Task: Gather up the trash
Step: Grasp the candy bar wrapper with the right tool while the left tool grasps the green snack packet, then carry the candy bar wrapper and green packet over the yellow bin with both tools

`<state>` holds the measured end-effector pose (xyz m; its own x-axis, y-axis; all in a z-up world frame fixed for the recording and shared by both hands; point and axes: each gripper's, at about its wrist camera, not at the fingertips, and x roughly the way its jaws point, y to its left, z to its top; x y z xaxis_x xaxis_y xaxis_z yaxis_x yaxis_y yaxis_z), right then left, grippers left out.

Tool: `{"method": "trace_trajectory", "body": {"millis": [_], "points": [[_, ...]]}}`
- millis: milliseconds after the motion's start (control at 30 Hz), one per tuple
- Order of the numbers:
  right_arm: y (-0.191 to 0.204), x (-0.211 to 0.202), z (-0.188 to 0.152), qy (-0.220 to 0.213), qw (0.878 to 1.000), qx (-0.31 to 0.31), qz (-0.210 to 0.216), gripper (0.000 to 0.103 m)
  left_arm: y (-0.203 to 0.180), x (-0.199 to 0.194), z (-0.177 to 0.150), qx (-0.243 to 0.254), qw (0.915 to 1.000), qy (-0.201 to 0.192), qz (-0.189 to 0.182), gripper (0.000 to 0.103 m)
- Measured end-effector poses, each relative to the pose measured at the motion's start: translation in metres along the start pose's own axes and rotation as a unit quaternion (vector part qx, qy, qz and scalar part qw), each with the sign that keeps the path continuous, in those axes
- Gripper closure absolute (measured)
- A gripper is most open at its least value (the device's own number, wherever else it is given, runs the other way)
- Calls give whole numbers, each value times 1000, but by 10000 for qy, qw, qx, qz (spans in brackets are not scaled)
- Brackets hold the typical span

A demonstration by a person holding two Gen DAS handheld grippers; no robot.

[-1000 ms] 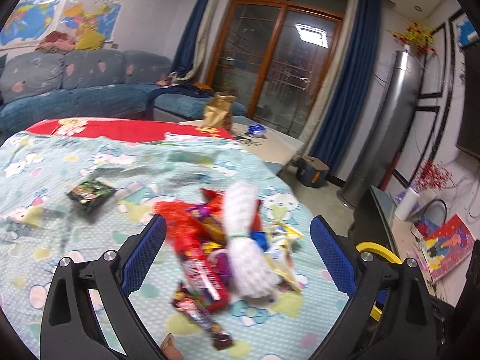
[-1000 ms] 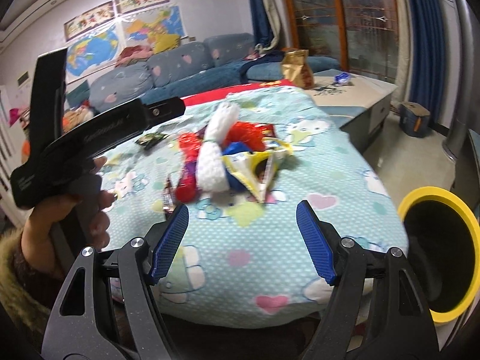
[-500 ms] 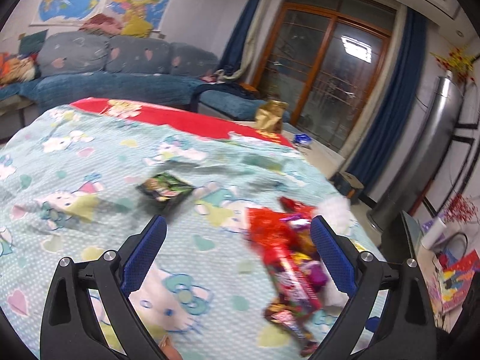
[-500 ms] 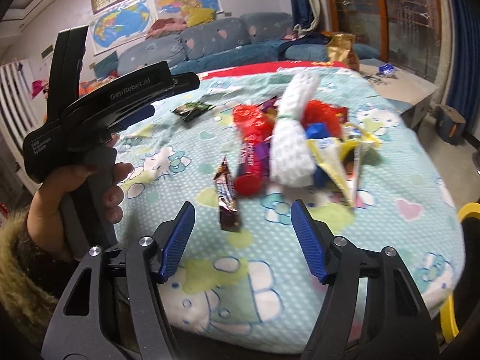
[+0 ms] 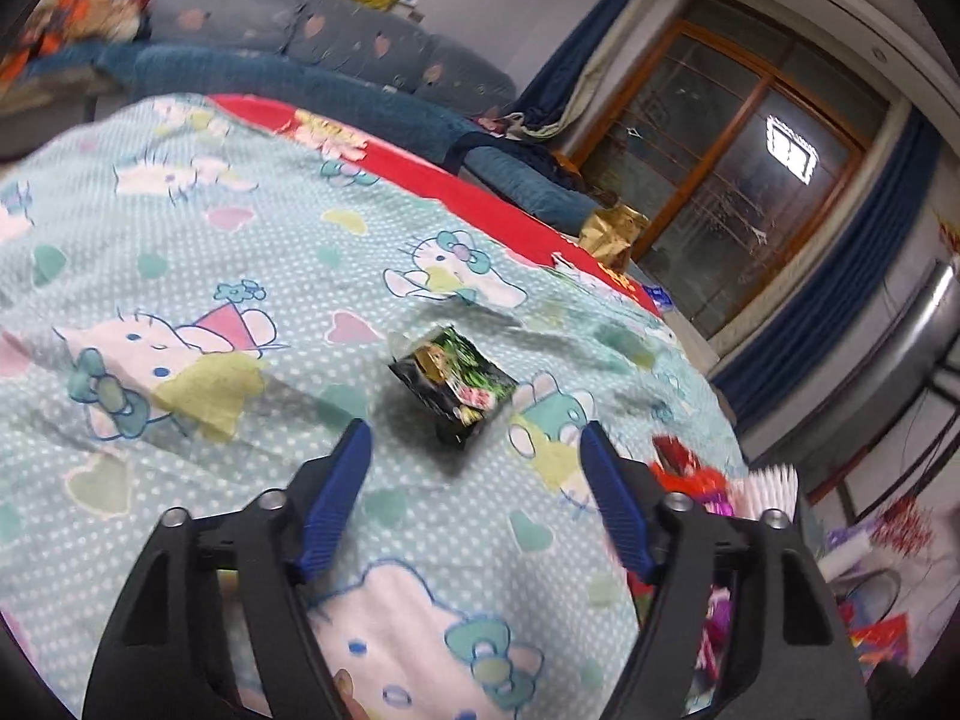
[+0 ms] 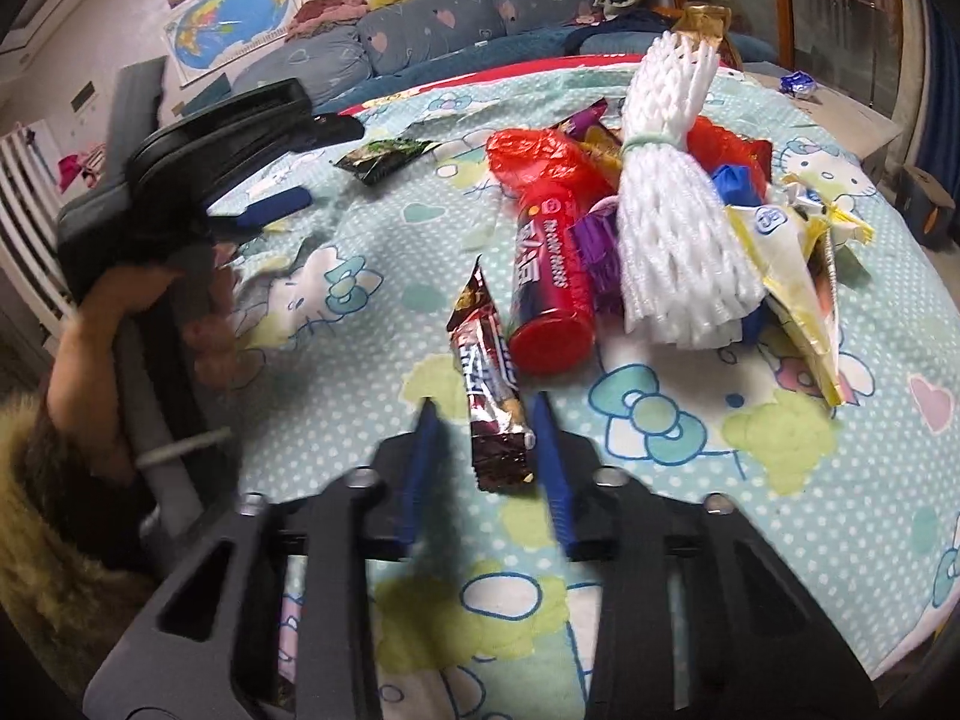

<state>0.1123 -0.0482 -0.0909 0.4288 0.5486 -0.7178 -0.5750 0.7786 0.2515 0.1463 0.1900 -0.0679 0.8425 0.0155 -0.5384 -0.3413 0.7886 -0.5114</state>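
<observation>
On the cartoon-print blanket [image 5: 180, 240], the left gripper [image 5: 474, 453] is now hanging over a different patch than a second ago: then it was above the red pile, now its jaws are standing wide apart just short of the black-and-green packet [image 5: 453, 387], which is lying flat and alone. The pile has slid off to the right edge of the left view. Moving right, in the right view the left hand [image 6: 129, 324] is holding its tool at the frame's left side. The right gripper [image 6: 486, 420] is now much narrower than half a second ago, its blue pads on either side of the brown wrapper [image 6: 489, 384] (whether they are touching it I cannot tell). Beyond it, the red tube [image 6: 549, 276], white foam net [image 6: 672, 222] and yellow wrapper [image 6: 792, 276] are lying heaped together.
</observation>
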Motion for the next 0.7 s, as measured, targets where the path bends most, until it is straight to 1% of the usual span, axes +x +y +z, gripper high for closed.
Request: {"method": "trace_trajectory", "body": {"millis": [33,67,133,167,200,233,300,367,500,700], "points": [[0,0,0,8,10000,-18,8,90,3,5,3,-108,9999,35,-22,44],[0,-1,0,2,10000,-43,7,90,5,10,5,-209,9998,62,-38,46],[2,-2,-2,-6,10000,-64,17,90,8,19,8,-358,9993,131,-46,56],[3,-3,-3,-6,10000,-65,35,90,11,23,9,-426,9990,155,-39,58],[4,-4,-3,-8,10000,-66,67,90,12,27,10,-481,9987,190,-44,65],[5,-6,-4,-7,9999,-70,105,90,14,31,10,-535,9983,231,-25,74],[8,-10,-7,-4,9998,-94,178,91,16,36,9,-584,9979,286,-19,85],[10,-14,-9,-10,9996,-119,249,91,15,33,6,-546,9981,267,-82,90],[9,-24,-11,-74,9993,-92,343,91,1,17,0,-259,9992,142,-269,95],[1,-43,-7,-262,9992,-53,290,91,-29,-10,-1,300,9982,-59,-515,96]]}}
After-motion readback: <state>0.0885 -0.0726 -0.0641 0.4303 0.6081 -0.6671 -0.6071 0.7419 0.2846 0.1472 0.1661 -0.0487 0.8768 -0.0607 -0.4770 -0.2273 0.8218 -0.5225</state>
